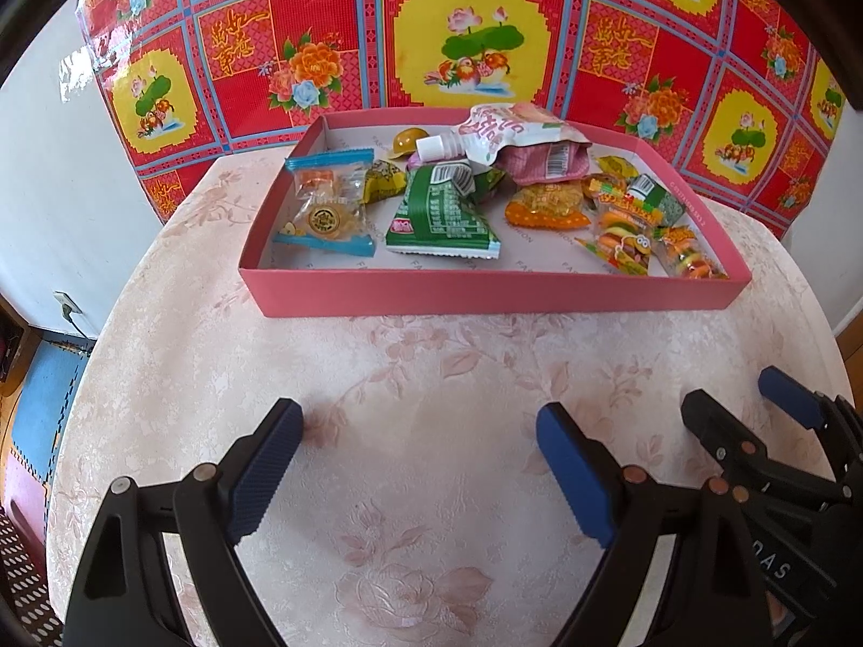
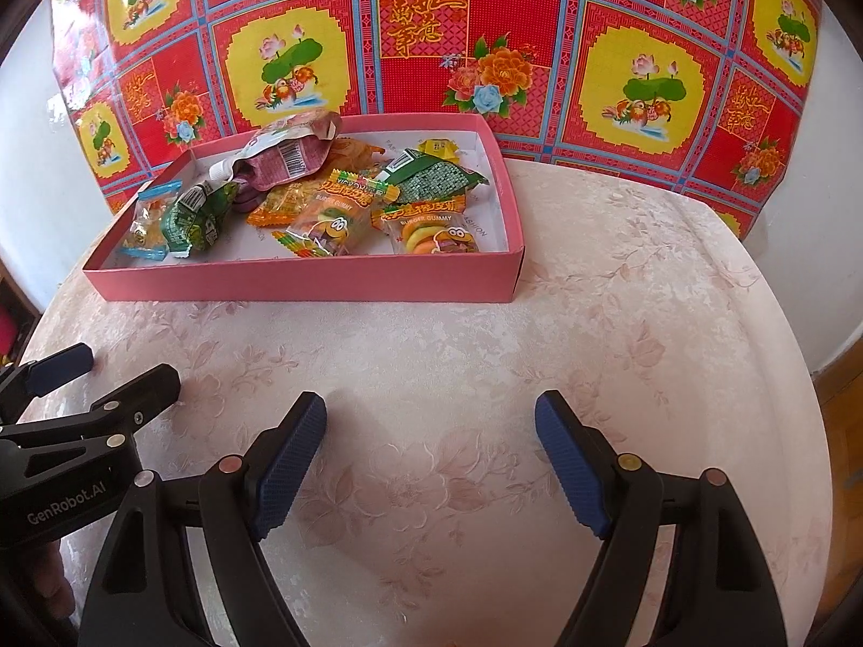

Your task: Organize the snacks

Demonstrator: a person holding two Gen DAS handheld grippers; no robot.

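The pink cardboard box (image 1: 485, 291) is sitting toward the far side of the round worktop (image 1: 431, 377), shallow and rectangular, its pale lining printed with faint lettering, and all the snacks are lying inside it in a loose jumble. At its left end a clear sachet with blue crimped edges (image 1: 326, 202) is showing a round golden sweet; beside it a green foil packet (image 1: 442, 215) is lying crumpled with its barcode facing up. A glossy spouted pouch with a white cap (image 1: 485, 135) is leaning over a pink packet (image 1: 542, 162) near the back wall, next to a small yellow helmet-shaped piece (image 1: 408, 141). An orange packet (image 1: 545, 207) is resting mid-box, and transparent burger gummy bags (image 2: 431, 226) are filling the right end, close to the front wall. The worktop is wearing a pale pink cloth embossed with flowers, and a shiny red, yellow and blue patterned sheet (image 2: 431, 27) is hanging behind it. The left gripper (image 1: 420, 436) and the right gripper (image 2: 431, 426) are hovering side by side over the bare cloth, well short of the box, each with its ribbed blue-padded jaws spread wide and holding nothing.
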